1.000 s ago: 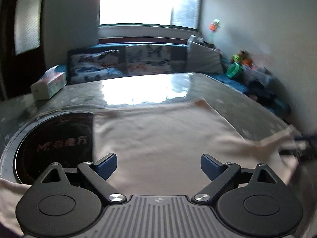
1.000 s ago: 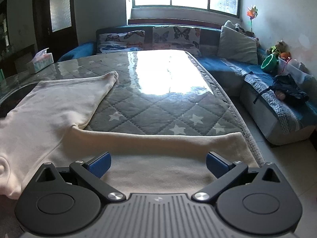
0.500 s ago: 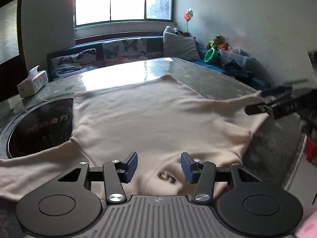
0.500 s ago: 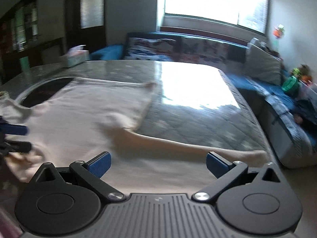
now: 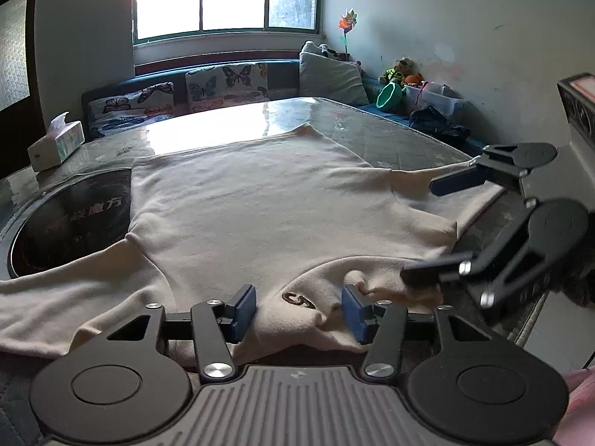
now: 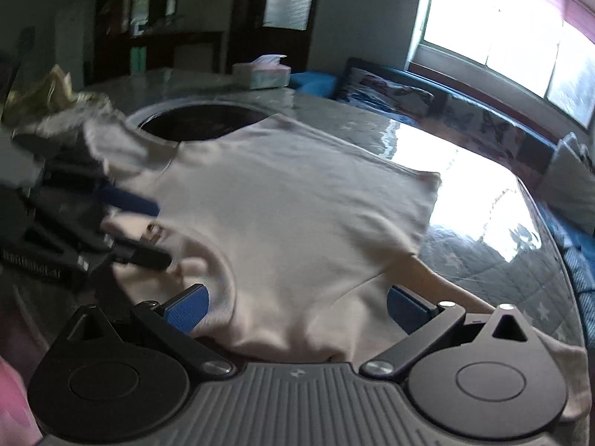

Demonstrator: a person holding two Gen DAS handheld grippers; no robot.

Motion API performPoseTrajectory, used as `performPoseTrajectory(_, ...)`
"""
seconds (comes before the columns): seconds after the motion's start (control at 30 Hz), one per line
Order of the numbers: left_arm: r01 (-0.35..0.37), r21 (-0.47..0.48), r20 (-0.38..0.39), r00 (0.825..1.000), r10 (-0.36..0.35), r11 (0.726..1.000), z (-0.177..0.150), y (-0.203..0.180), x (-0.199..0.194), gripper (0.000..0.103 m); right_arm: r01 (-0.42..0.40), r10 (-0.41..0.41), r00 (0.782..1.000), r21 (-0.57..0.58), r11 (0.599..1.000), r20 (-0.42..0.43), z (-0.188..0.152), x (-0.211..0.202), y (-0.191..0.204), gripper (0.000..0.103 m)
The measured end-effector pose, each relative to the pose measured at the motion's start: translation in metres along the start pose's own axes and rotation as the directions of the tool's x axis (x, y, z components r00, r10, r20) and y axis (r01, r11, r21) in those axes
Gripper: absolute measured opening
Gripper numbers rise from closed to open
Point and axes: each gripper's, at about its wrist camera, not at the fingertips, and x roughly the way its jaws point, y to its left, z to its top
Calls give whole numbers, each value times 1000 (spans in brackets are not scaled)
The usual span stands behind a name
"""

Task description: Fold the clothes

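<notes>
Left tool [image 5: 298, 310]: jaws partly open, blue pads either side of the collar of a cream sweatshirt [image 5: 260, 200]; the cloth bunches up between the pads, and the right-hand pad touches a fold of it. Whether the pads pinch the cloth cannot be told; a clear gap stands between them.

Right tool [image 6: 295, 306]: jaws wide open, gripping nothing, poised over the near shoulder edge of the same sweatshirt [image 6: 297, 215], cloth lying between and beneath its fingers. Seen from the left wrist, this tool [image 5: 438, 234] sits just right of the left one, its lower finger against the raised cloth beside the collar.

Sweatshirt: spread flat on the bench [image 5: 390, 137] ahead of both tools, hem at the far side, one sleeve running out left of the left tool, the other running right. A small dark mark [image 5: 298, 299] shows inside the collar.

Round dark inset [image 5: 70, 223]: set in the bench, ahead-left of the left tool, partly covered by the sweatshirt.

Tissue box [image 5: 55, 145]: on the bench, far left, beyond the inset.

Sofa [image 5: 193, 85]: beyond the bench, with butterfly-print cushions.
</notes>
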Motion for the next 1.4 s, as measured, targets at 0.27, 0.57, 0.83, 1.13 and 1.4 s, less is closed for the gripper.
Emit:
performPoseTrajectory(0.27,-4,-9,54,999,4,1000,15,-1,-10,86,53,-56,998,90,995,31,-4,-20,-18,103)
performPoseTrajectory(0.57,27,-6,79,997,-26,1000,27,-15,-4,101,239,-251,968,334,912,-5,-35,-41,-84,103)
performPoseTrajectory(0.83,44,-7,83,996,-43,999,35,-24,2,103,373,-392,916,537,757,-85,-77,-55,-145,102)
performPoseTrajectory(1.13,53,2,78,996,-53,999,40,-33,10,103,383,-395,908,656,650,-139,-102,-52,-187,70)
performPoseTrajectory(1.4,68,29,65,995,-70,997,46,-42,19,103,440,-444,880,634,635,-166,-105,-47,-187,36)
